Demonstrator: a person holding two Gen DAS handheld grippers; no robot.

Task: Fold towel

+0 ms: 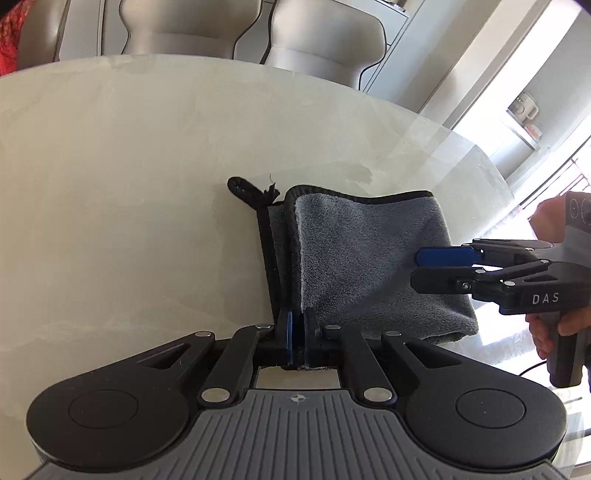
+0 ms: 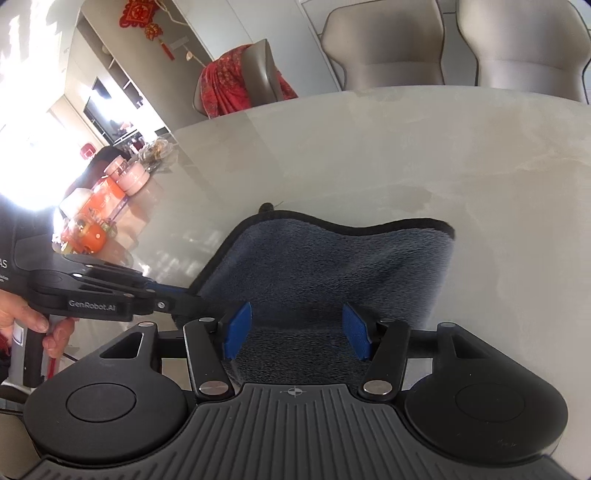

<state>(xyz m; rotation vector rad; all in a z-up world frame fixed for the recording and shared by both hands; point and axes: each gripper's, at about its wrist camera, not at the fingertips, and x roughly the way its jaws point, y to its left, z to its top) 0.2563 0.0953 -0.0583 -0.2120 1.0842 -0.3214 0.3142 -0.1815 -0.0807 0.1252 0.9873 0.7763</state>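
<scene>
A grey plush towel (image 1: 365, 258) with black trim lies folded on the pale table; it also shows in the right wrist view (image 2: 332, 266). Its black hanging loop (image 1: 245, 188) sticks out at the far left corner. My left gripper (image 1: 298, 332) is shut on the towel's near left edge; it also shows in the right wrist view (image 2: 192, 297), coming in from the left. My right gripper (image 2: 297, 330) is open, its blue pads (image 2: 238, 328) standing apart just over the towel's near part. In the left wrist view it (image 1: 421, 267) reaches in over the towel's right side.
The table (image 1: 129, 184) is glossy and pale, with chairs (image 1: 207, 26) at its far edge. Jars, an orange box and other small items (image 2: 107, 195) stand at the table's left end. A red cloth (image 2: 229, 85) hangs over a chair there.
</scene>
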